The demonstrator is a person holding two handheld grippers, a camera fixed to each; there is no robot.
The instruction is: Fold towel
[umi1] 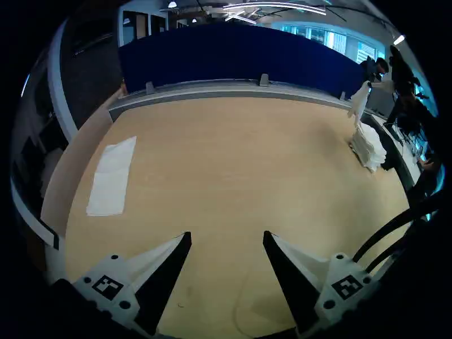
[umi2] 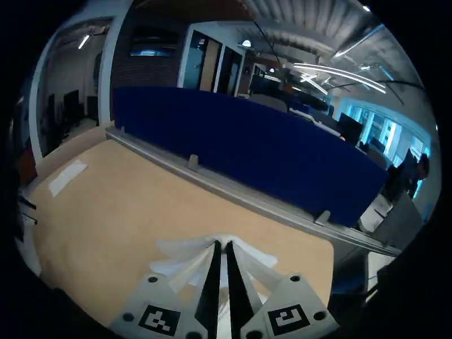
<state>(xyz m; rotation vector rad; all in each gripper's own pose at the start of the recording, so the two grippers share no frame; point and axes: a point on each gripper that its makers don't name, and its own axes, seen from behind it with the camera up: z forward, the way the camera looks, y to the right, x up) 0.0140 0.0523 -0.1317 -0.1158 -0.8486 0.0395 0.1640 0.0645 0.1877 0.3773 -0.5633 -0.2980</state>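
table (umi1: 237,164): broad wood top, with a blue partition (umi1: 237,53) along the far edge. pile of towels (umi1: 370,148) sits near the table's right end. in the left gripper view one towel (umi1: 359,99) stands up from it in a peak. folded towel (umi1: 112,176) lies flat, well apart at the left.

your right gripper (umi2: 221,244): fingers clenched on white cloth at the top of that pile, a thin strip of fabric showing between them. your left gripper (umi1: 226,234): over bare wood, fingers spread, grasping nothing.

risks, as judged:
- the pinch looks thin, so a quick lift could let the cloth slip out.
- you may have caught more than one layer, and a second towel would then drag off the pile. cannot tell how many layers are held.
- a sideways pull could topple the pile.
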